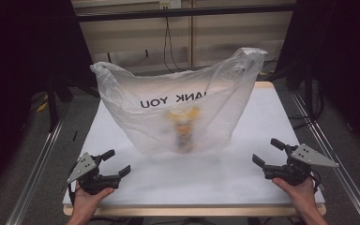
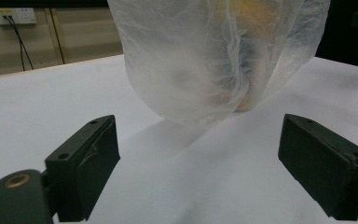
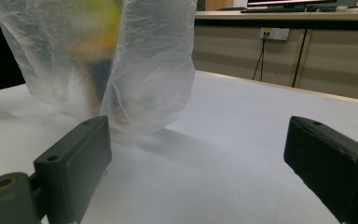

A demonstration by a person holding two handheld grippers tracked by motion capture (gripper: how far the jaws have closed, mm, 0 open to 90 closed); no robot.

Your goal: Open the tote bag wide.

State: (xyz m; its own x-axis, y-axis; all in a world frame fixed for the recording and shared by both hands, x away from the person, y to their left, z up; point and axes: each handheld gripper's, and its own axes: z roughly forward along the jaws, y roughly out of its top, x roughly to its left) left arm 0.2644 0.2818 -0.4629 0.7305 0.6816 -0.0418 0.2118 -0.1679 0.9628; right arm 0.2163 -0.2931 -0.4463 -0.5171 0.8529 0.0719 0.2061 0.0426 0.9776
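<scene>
I had bright, even light from overhead on the white counter (image 1: 243, 178); the room's edges were near black in the high view. The plastic bag (image 1: 178, 108) glowed, w/ a soft shadow toward me and its contents a yellow smear. In the left gripper view the bag (image 2: 214, 56) was soft-focus, the fingers (image 2: 88, 158) sharper but dark, w/ little surface detail. Same in the right gripper view: bag (image 3: 98, 60) blurred, background hazy, no hard glare.
</scene>
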